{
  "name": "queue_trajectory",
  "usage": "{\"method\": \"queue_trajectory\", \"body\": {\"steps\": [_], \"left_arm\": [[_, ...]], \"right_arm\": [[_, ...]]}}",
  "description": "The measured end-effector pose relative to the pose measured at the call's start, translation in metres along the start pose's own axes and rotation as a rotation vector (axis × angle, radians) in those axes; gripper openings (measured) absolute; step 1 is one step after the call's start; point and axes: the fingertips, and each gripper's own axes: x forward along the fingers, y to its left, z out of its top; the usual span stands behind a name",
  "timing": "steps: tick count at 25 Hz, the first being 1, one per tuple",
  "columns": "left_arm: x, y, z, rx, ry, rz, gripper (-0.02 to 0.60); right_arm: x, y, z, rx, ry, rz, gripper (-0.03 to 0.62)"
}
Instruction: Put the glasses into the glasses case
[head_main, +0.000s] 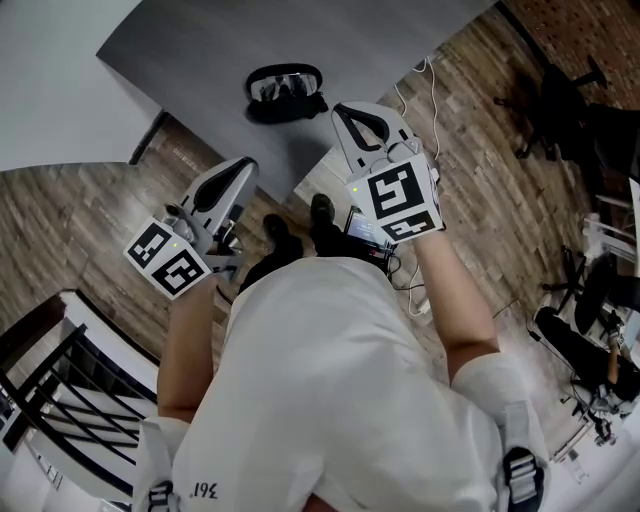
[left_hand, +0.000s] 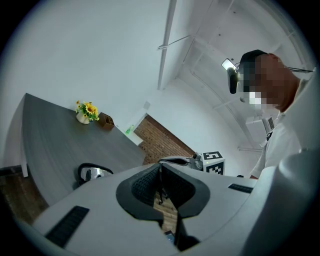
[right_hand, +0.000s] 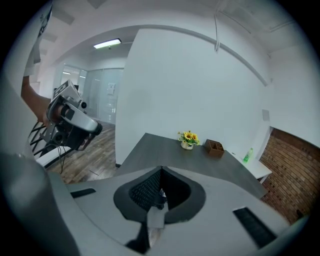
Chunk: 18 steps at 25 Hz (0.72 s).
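A pair of black-framed glasses with shiny lenses lies on the grey table near its front edge. It rests on or in a black case; I cannot tell which. The glasses also show low at the left of the left gripper view. My left gripper is shut and empty, held off the table's front corner over the floor. My right gripper is shut and empty too, just right of the glasses and a little nearer to me. Neither one touches the glasses. The jaws meet in both gripper views.
At the table's far end stand a small pot of sunflowers, a brown wooden box and a green bottle. Wood floor surrounds the table. White cables and black equipment lie to the right, a black railing at lower left.
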Motion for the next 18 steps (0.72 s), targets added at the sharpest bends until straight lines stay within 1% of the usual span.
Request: {"method": "queue_trajectory", "body": {"steps": [4,13,18], "left_arm": [[-0.003,-0.005,0.0,-0.008,-0.001,-0.005,0.022],[-0.011,-0.021,-0.002,-0.001,-0.008,-0.031,0.021],[-0.015,-0.025,-0.005,0.013,-0.002,-0.017,0.022]], "right_arm": [[-0.01,0.005,0.006,0.031,-0.02,0.007,0.009],[-0.029,0.018,0.012,0.055,-0.046,0.026,0.009],[-0.039,0.025,0.013,0.069,-0.059,0.044,0.009]]}}
